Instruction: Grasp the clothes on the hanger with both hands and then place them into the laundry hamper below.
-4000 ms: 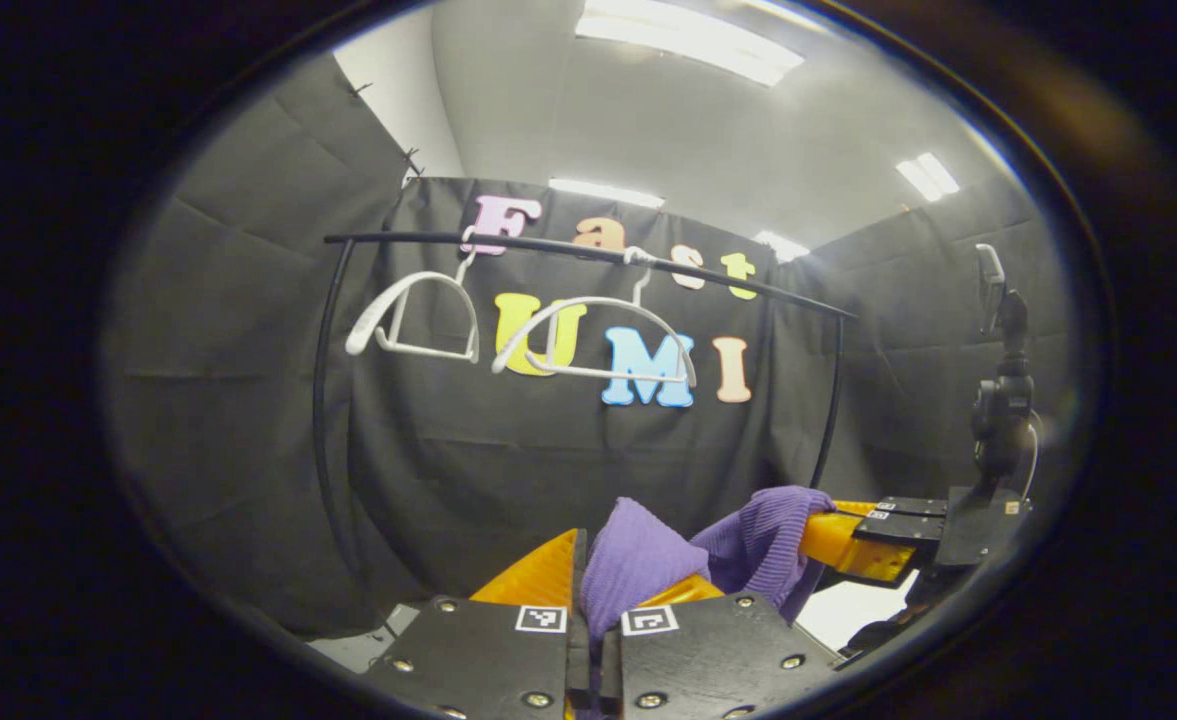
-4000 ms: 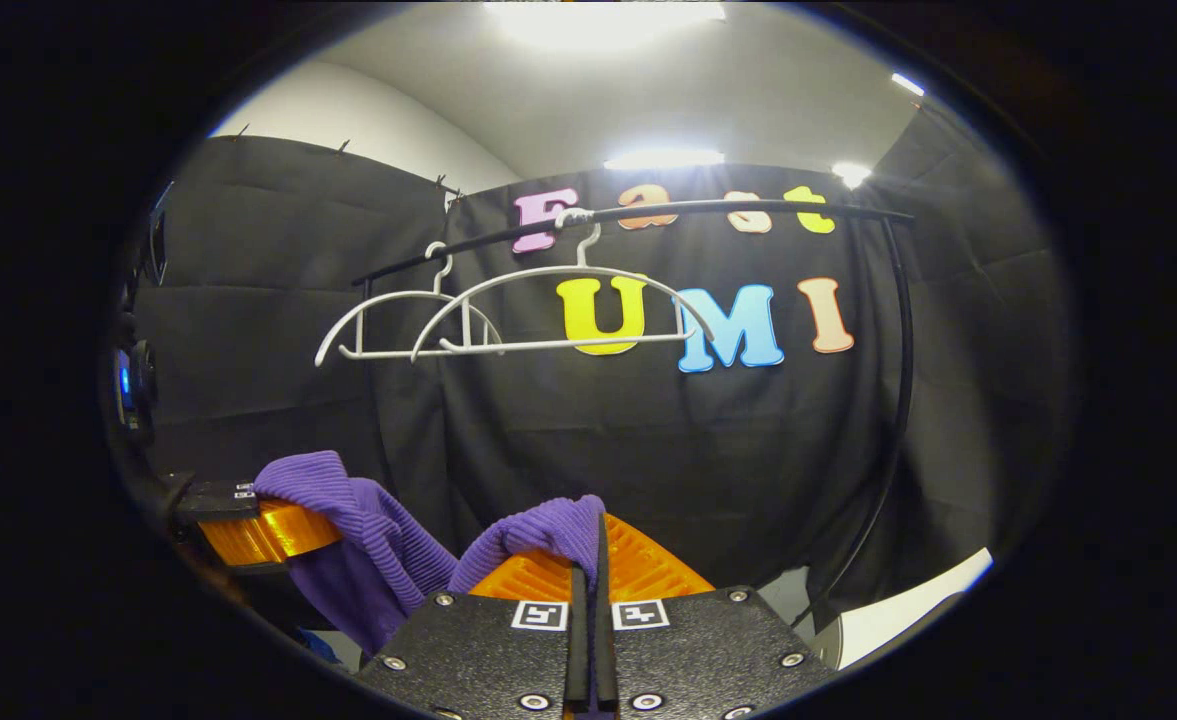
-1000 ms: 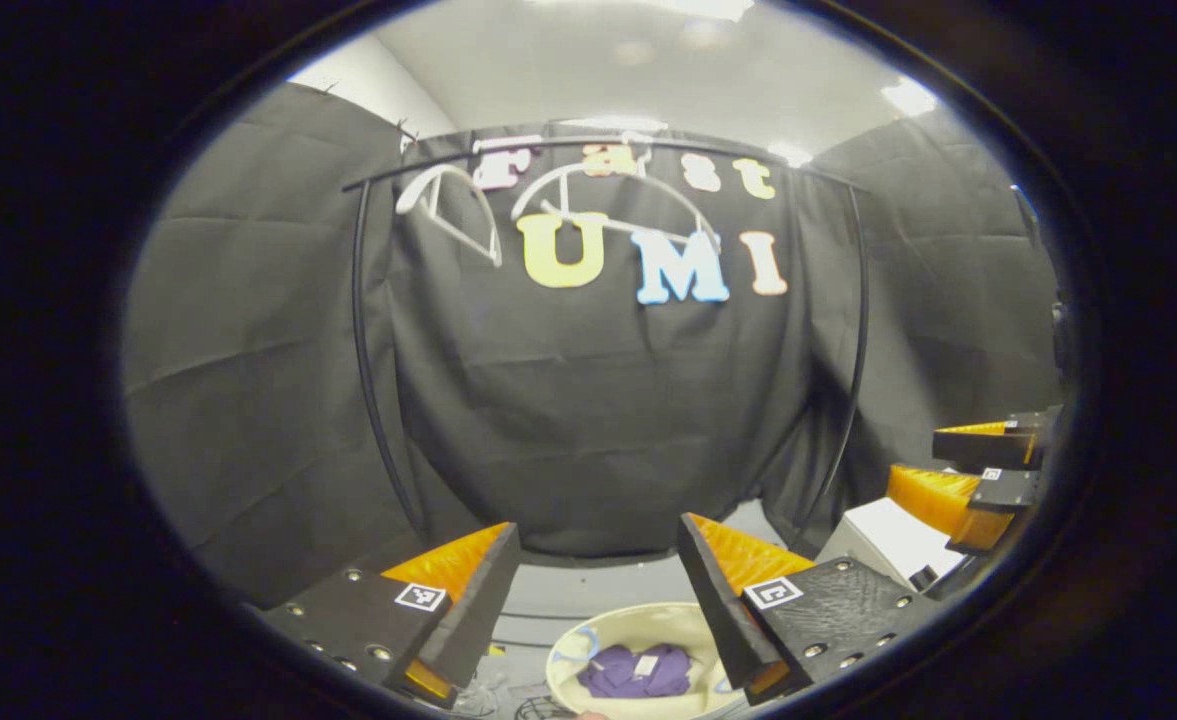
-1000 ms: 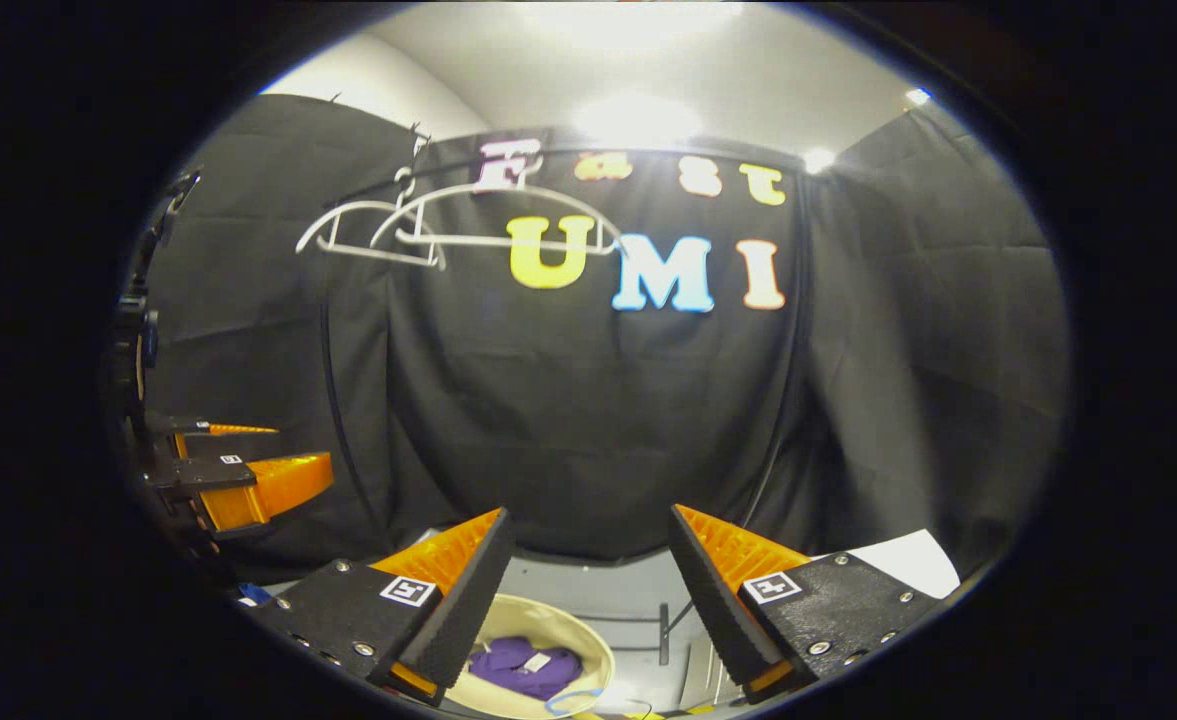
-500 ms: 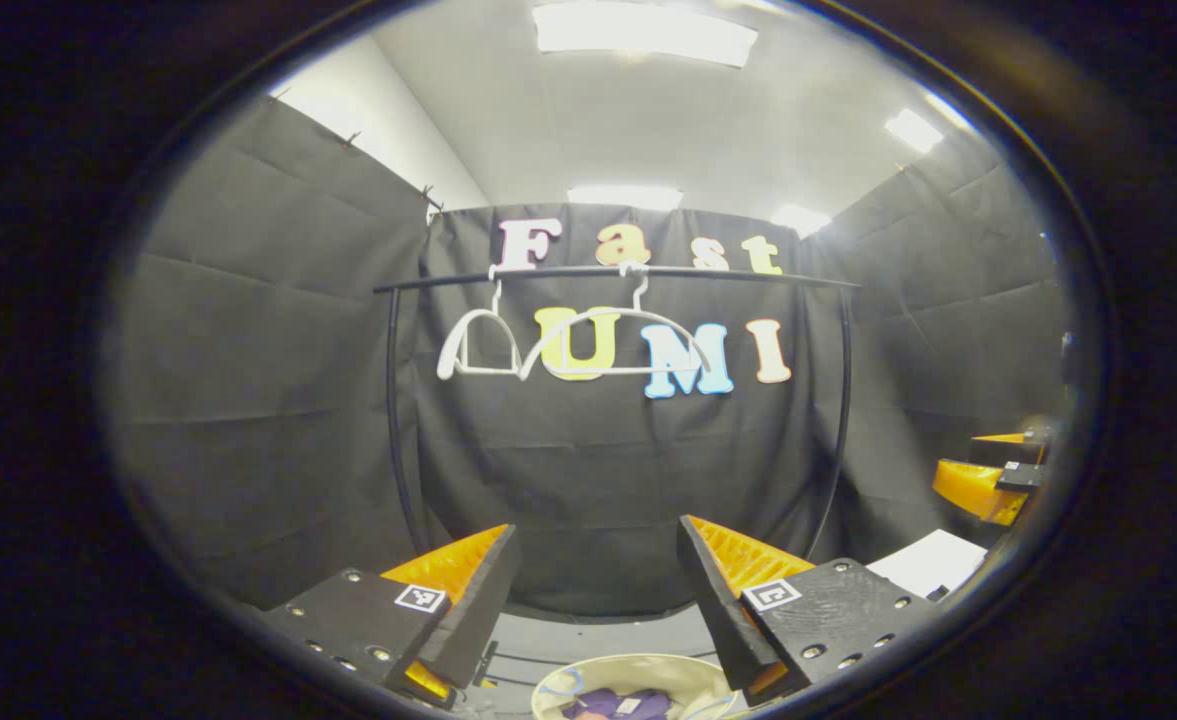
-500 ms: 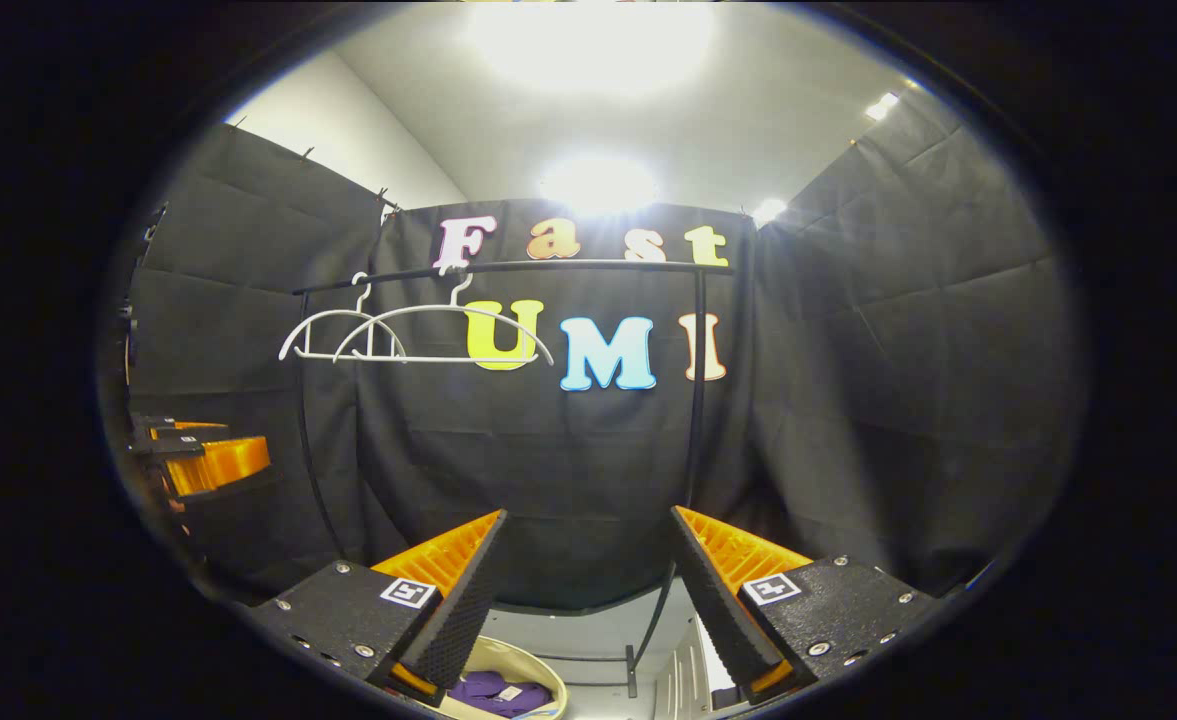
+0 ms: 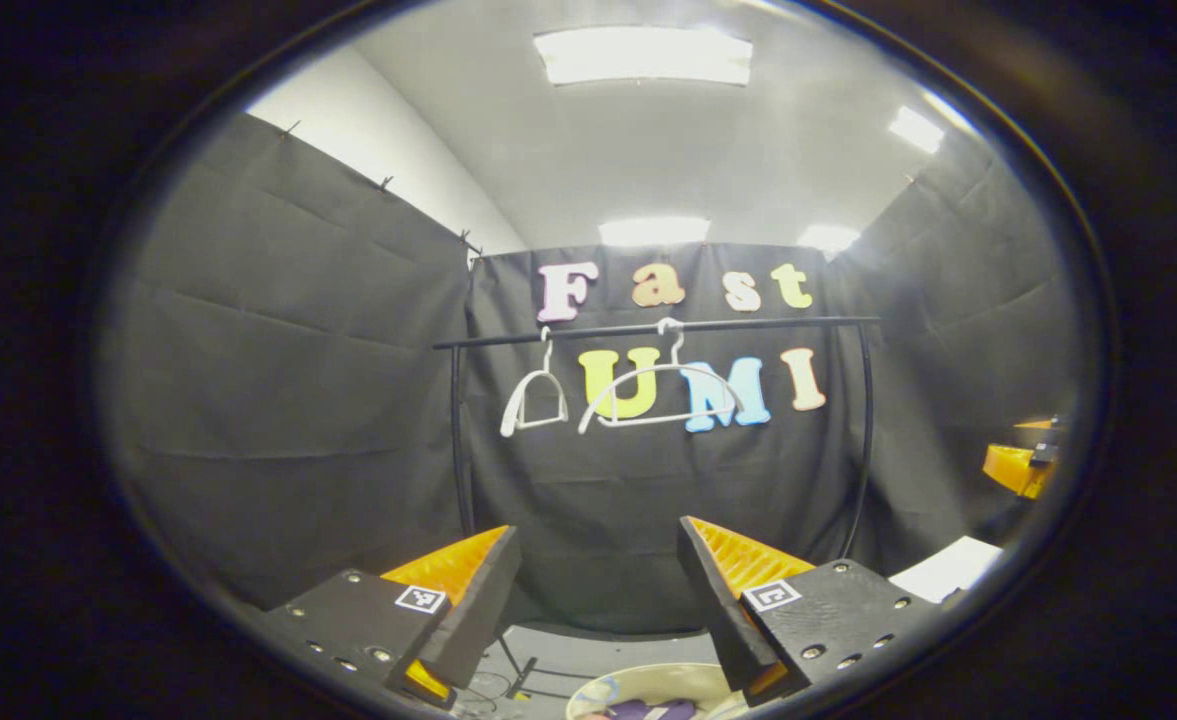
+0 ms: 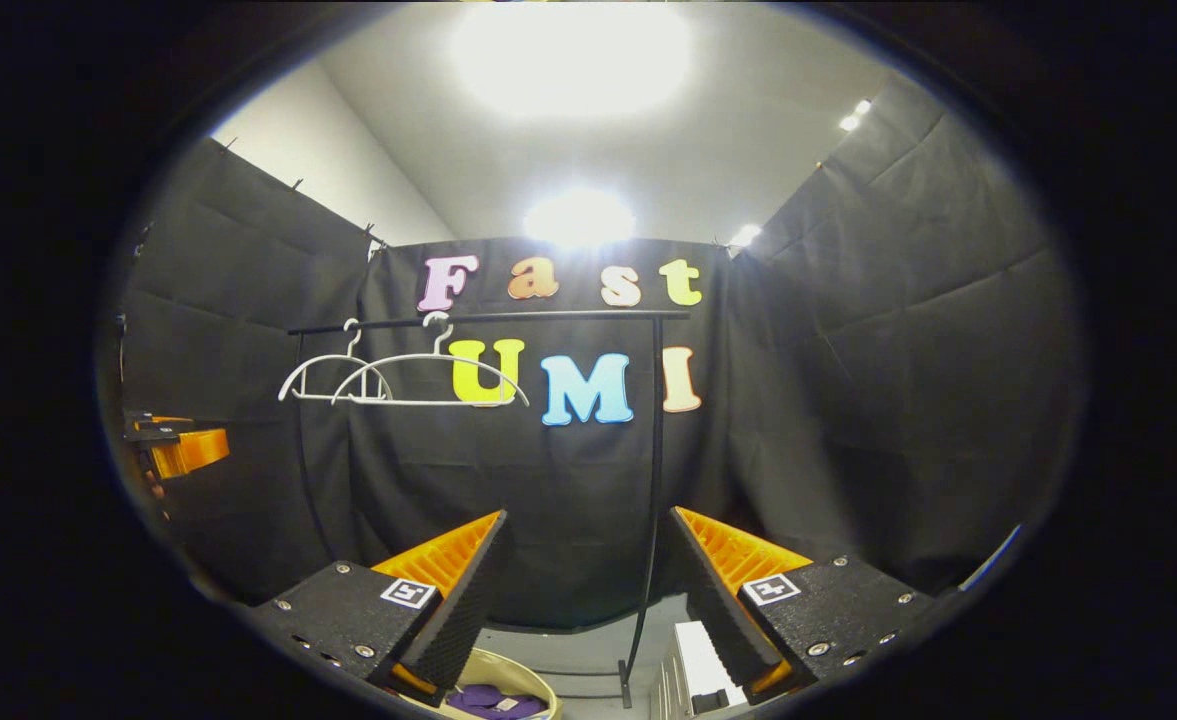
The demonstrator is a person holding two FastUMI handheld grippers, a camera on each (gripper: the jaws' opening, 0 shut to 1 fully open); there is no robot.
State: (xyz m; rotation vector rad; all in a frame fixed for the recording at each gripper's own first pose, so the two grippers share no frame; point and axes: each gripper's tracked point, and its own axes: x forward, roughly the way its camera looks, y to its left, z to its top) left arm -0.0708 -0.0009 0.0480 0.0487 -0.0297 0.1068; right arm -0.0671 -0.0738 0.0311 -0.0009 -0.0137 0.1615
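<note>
Left gripper (image 7: 598, 585) spread wide, gripping nothing; right gripper (image 8: 585, 575) likewise wide apart and empty. Purple clothes (image 8: 493, 700) lying inside the cream laundry hamper (image 8: 508, 672) on the floor, low beneath the jaws, apart from both. Two bare white hangers (image 8: 403, 375) hanging from the black rail (image 8: 508, 318) well beyond.
</note>
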